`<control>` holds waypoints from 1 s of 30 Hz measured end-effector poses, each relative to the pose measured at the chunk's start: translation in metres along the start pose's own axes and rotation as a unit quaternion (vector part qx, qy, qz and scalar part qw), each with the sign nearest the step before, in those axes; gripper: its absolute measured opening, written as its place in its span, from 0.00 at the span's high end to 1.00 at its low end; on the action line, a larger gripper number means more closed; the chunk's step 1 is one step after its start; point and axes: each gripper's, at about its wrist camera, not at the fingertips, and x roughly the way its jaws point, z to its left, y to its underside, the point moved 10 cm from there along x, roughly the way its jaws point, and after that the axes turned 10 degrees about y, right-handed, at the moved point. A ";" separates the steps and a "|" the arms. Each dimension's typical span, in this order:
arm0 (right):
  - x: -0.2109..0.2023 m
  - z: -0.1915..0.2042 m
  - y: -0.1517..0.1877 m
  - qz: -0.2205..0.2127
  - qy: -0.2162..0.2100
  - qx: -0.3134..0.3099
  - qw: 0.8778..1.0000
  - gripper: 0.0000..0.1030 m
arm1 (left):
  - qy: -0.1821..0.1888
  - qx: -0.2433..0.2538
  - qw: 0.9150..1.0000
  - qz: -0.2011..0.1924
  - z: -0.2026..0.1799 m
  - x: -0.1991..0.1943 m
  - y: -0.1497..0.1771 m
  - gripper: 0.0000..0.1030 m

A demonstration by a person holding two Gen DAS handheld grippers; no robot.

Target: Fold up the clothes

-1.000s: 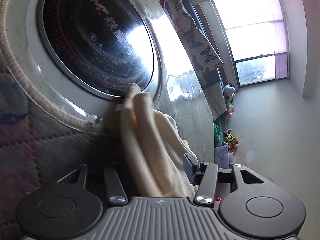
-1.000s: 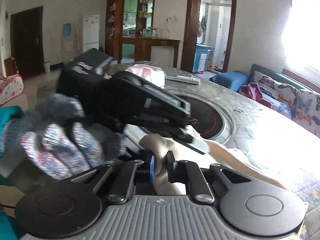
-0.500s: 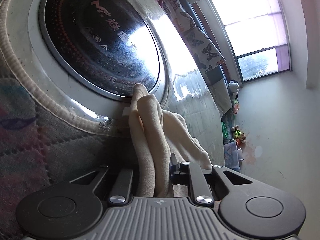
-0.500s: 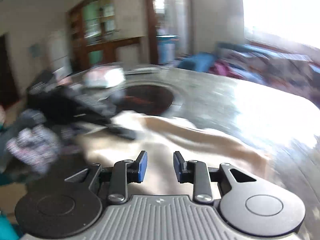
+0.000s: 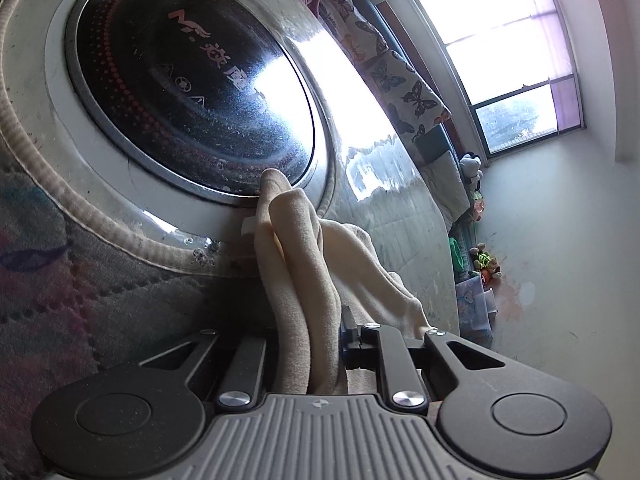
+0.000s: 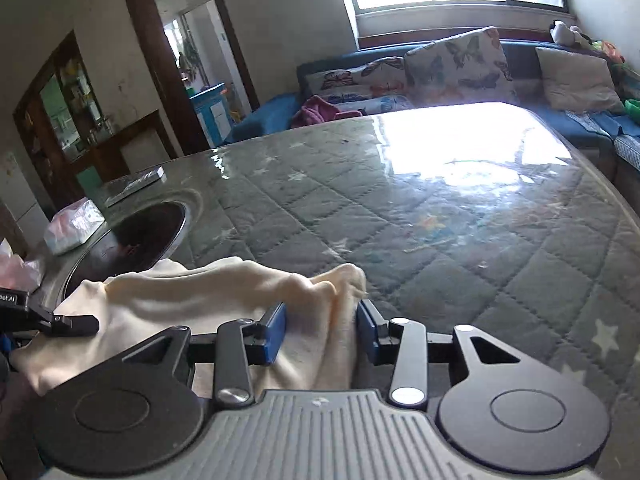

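Table [image 6: 460,216]: wide, rounded, covered in a grey quilted star-print pad under a glossy clear sheet; strong window glare on the half far from the cooktop.

Sofa [image 6: 560,120]: blue, behind the table on the side away from the cooktop, carrying butterfly-print cushions [image 6: 456,64] and a magenta garment.

Induction cooktop [image 5: 188,80]: round black glass disc with a metal rim, sunk into the table; this is the landmark.

Cream cloth [image 6: 192,300]: the garment being folded. It lies bunched on the table, one end overlapping the cooktop's rim, the rest trailing away from the cooktop along the near table edge.

Left tool [image 5: 308,344]: nearly closed, pinching a doubled fold of the cream cloth [image 5: 296,280] just beside the cooktop rim.

Right tool [image 6: 322,332]: blue-padded jaws opening; a ridge of the cloth's far end stands between them, touching at most lightly, not clamped.

Plastic-wrapped pink packet [image 6: 74,226]: on the table just beyond the cooktop.

Flat remote-like slab [image 6: 136,186]: on the table past the packet.
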 end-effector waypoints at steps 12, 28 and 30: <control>-0.050 0.007 -0.021 -0.064 -0.002 0.011 0.998 0.90 | -0.011 0.089 0.996 0.013 -0.050 0.018 0.002 0.84; -0.141 -0.083 -0.061 -0.142 0.116 0.022 0.983 0.91 | 0.049 0.175 0.980 0.083 -0.153 0.108 0.045 0.84; -0.151 -0.103 -0.063 -0.147 0.137 0.026 0.979 0.91 | 0.053 0.185 0.977 0.093 -0.164 0.122 0.053 0.84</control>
